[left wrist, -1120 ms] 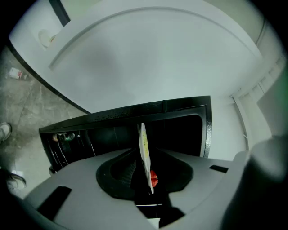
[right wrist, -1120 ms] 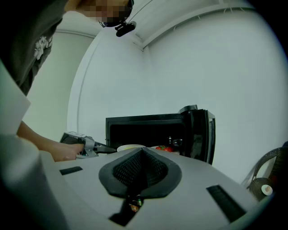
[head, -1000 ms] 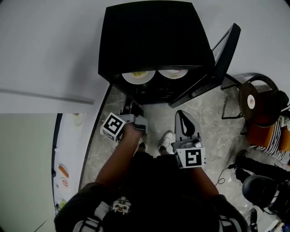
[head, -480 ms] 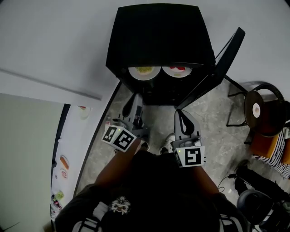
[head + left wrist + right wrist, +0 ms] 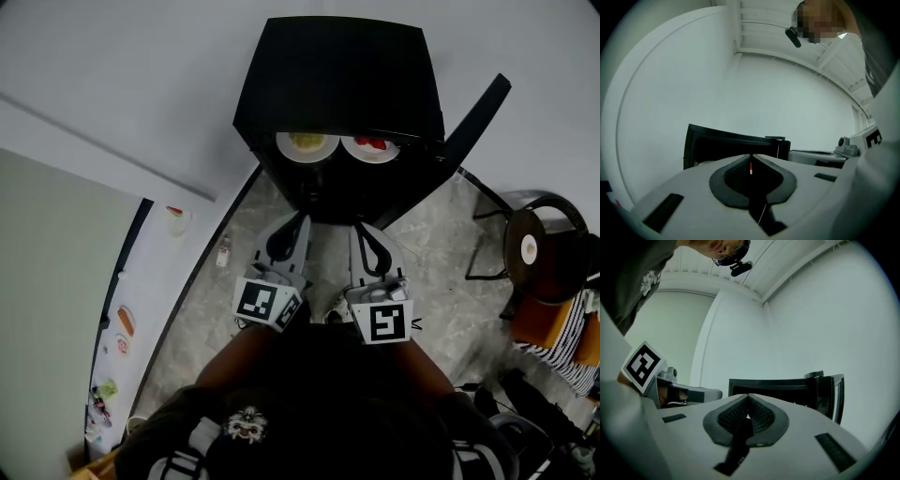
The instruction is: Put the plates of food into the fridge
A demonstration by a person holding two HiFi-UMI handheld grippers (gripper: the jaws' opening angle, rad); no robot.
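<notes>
A black fridge [image 5: 337,84] stands against the wall with its door [image 5: 473,117] swung open to the right. On its shelf sit two white plates, one with yellow food [image 5: 307,143] and one with red food [image 5: 370,147]. My left gripper [image 5: 297,223] and right gripper [image 5: 361,230] hang side by side in front of the opening, both pointing at it and clear of it. The left jaws have just been closing and now meet with nothing between them [image 5: 750,158]. The right gripper [image 5: 747,399] is shut and empty too. The fridge [image 5: 733,145] [image 5: 773,387] fills the middle of both gripper views.
A black chair [image 5: 536,225] with a round seat stands at the right, striped cloth [image 5: 562,328] beside it. A white counter [image 5: 141,309] with food items runs along the left. A small bottle [image 5: 223,251] lies on the stone floor near the fridge's left corner.
My left gripper has risen and rolled until its marker cube faces up, drawing level beside the right one, and its jaws have closed. The right gripper has lifted slightly.
</notes>
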